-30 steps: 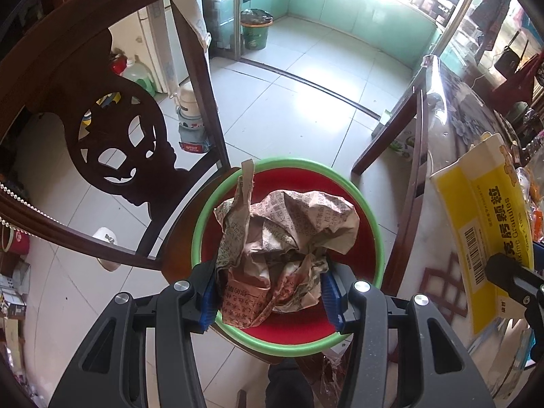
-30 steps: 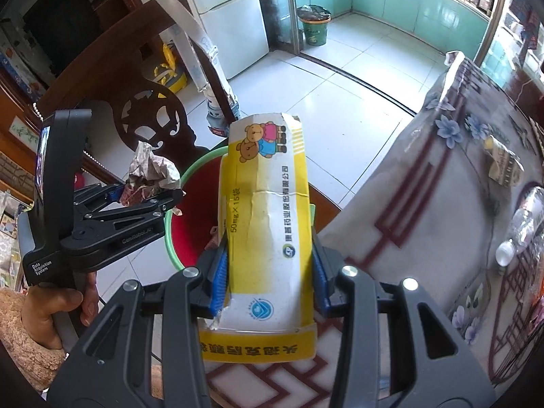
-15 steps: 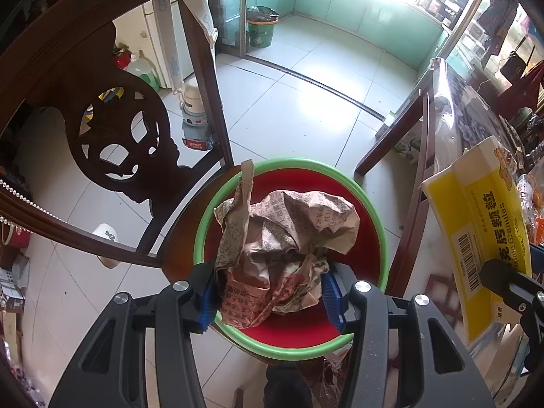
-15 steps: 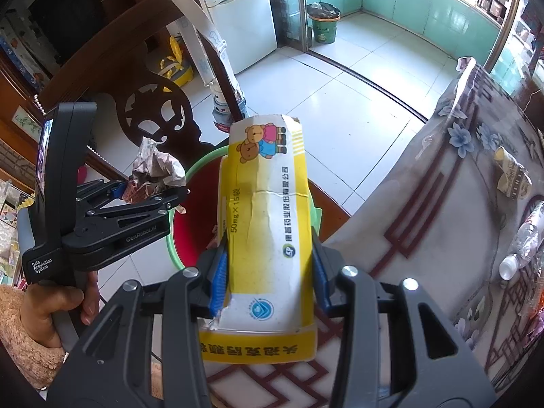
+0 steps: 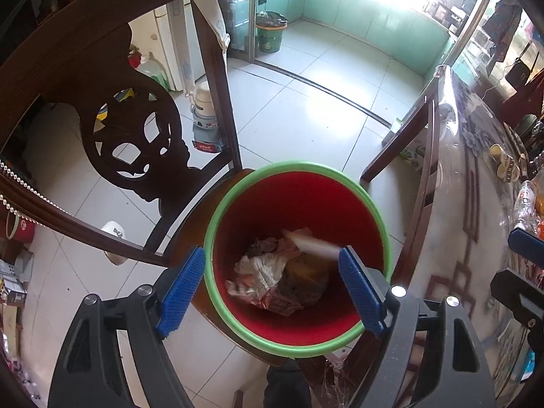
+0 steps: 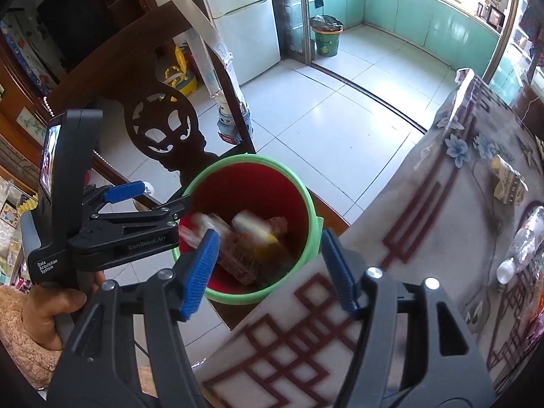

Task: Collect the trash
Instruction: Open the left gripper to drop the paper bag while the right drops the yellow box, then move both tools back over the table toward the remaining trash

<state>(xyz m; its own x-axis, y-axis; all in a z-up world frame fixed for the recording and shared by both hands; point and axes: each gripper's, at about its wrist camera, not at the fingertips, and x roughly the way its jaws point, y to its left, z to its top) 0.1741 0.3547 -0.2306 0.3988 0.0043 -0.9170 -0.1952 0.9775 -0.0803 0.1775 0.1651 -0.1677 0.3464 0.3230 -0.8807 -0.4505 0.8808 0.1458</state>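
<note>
Trash, a crumpled brown printed paper wad (image 5: 272,282) and a blurred yellow-and-white cardboard box (image 6: 253,226), lies inside the round red bucket with a green rim (image 5: 295,166). The bucket sits on the seat of a dark carved wooden chair (image 5: 129,136), close to the table's edge.

The left gripper (image 5: 272,278) is over the bucket with its blue pads spread wide, one on each side of the rim, holding nothing. The right gripper (image 6: 268,268) is over the table's near edge, its jaws wide apart too and bare.

The table has a grey cloth with dark red line shapes and blue flowers (image 6: 425,210). A clear plastic bottle (image 6: 520,244) lies by its right edge.

The floor is pale shiny tiles (image 5: 306,108). A white fridge (image 6: 244,23) stands behind the chair. A green bin (image 6: 326,37) stands far back, by teal cupboards (image 6: 425,13).
</note>
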